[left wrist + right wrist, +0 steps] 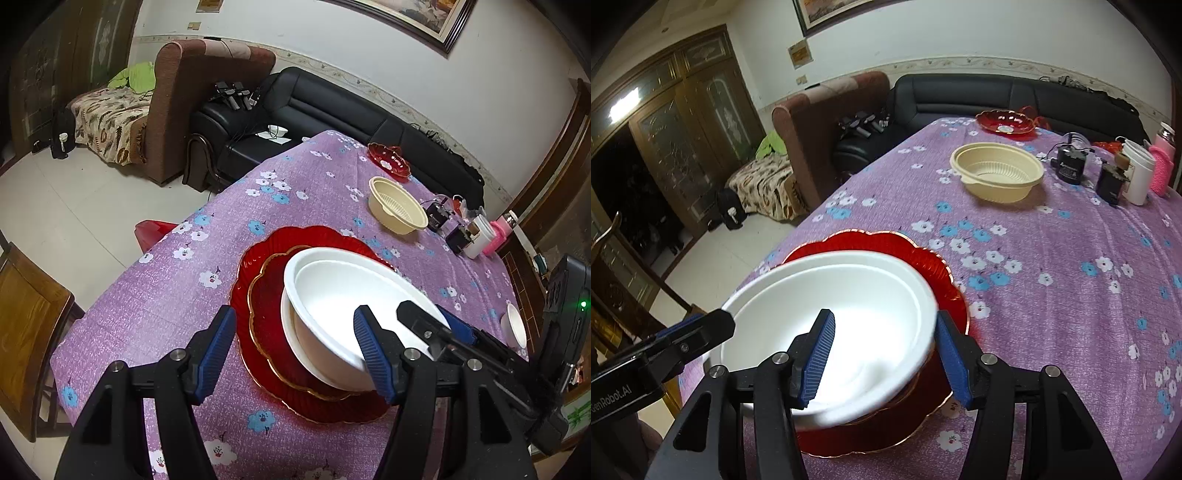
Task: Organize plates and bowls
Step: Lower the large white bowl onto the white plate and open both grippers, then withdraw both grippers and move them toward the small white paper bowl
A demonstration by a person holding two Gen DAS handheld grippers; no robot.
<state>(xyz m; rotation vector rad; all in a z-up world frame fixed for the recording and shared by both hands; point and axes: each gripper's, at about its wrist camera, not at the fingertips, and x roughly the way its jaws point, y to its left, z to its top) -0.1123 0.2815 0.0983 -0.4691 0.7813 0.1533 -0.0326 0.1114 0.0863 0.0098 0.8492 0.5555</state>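
Bowl [849, 317] sits on stacked plates [934, 273]; basket [997, 173] lies behind

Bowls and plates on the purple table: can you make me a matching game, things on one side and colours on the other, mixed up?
Things:
1. Big scalloped plate
2. Top bowl of the stack
3. Ribbed bowl standing alone
4. Tablecloth

Colours:
A. Cream
B. Purple with flowers
C. Red with a gold rim
D. White

Pairs: 1-C, 2-D, 3-A, 4-B

White bowl [332, 295], red plate [258, 317]
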